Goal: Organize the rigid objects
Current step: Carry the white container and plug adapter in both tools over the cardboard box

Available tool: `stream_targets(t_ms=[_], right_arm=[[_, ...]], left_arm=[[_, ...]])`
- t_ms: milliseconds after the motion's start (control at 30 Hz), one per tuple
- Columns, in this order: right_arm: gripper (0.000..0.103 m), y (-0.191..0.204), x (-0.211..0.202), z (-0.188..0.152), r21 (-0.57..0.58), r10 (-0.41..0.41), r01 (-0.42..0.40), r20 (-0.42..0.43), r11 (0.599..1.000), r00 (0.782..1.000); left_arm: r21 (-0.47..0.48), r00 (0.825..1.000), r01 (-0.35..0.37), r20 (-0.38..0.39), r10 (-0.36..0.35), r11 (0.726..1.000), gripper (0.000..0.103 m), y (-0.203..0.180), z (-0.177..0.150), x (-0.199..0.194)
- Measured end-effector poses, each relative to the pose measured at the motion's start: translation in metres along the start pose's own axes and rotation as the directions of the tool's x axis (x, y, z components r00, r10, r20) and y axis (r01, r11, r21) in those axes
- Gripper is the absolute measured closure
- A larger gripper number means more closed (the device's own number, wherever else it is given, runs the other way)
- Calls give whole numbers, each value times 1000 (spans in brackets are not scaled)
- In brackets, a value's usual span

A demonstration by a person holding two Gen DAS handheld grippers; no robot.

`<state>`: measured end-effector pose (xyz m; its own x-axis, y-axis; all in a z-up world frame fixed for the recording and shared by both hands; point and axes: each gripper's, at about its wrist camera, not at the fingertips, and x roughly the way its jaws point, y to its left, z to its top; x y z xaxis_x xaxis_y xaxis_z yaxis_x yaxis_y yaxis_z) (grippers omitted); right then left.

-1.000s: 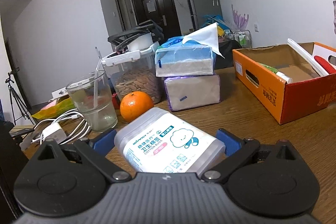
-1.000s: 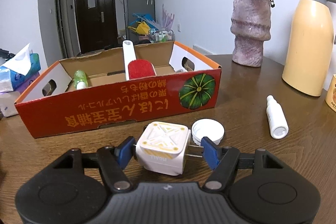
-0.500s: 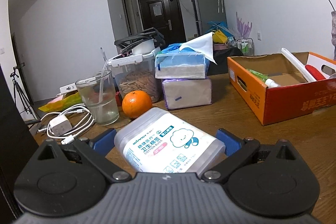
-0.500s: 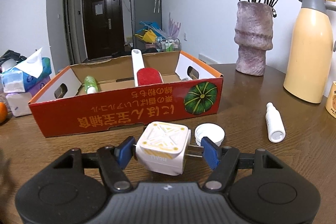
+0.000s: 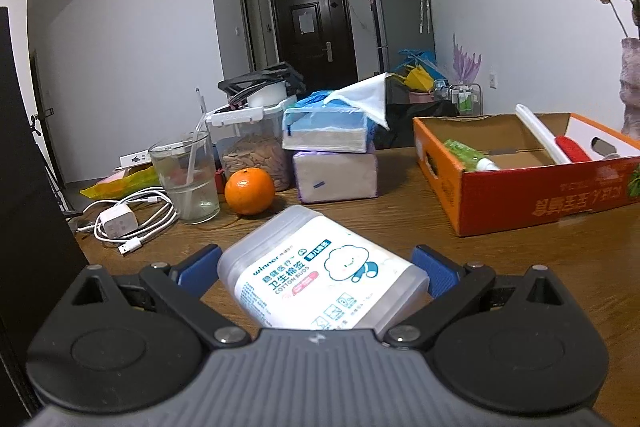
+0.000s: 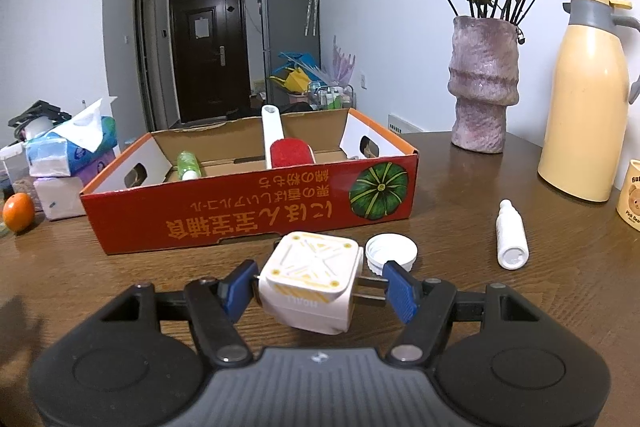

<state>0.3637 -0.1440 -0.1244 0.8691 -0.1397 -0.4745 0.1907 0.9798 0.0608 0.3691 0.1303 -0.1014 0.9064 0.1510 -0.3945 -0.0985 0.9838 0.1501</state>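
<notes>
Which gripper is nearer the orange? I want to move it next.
Left. The left gripper, holding the cotton bud box, has the orange just ahead. From the right gripper, it lies far off to the left.

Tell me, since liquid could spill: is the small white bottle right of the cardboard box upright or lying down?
Lying down. The small white bottle lies on its side on the table, its length along the wood.
</notes>
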Motion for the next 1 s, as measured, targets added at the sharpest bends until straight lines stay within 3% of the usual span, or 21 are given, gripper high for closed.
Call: stream_targets(t_ms=[533, 1000], right_arm=[[35, -16, -28, -4, -31, 69, -68, 36, 997, 997], [35, -28, -49, 1, -54, 134, -129, 88, 990, 987]], left_arm=[[-1, 998, 61, 11, -61, 998, 1, -58, -3, -36], [-61, 1000, 6, 10, -5, 998, 1, -104, 8, -51]])
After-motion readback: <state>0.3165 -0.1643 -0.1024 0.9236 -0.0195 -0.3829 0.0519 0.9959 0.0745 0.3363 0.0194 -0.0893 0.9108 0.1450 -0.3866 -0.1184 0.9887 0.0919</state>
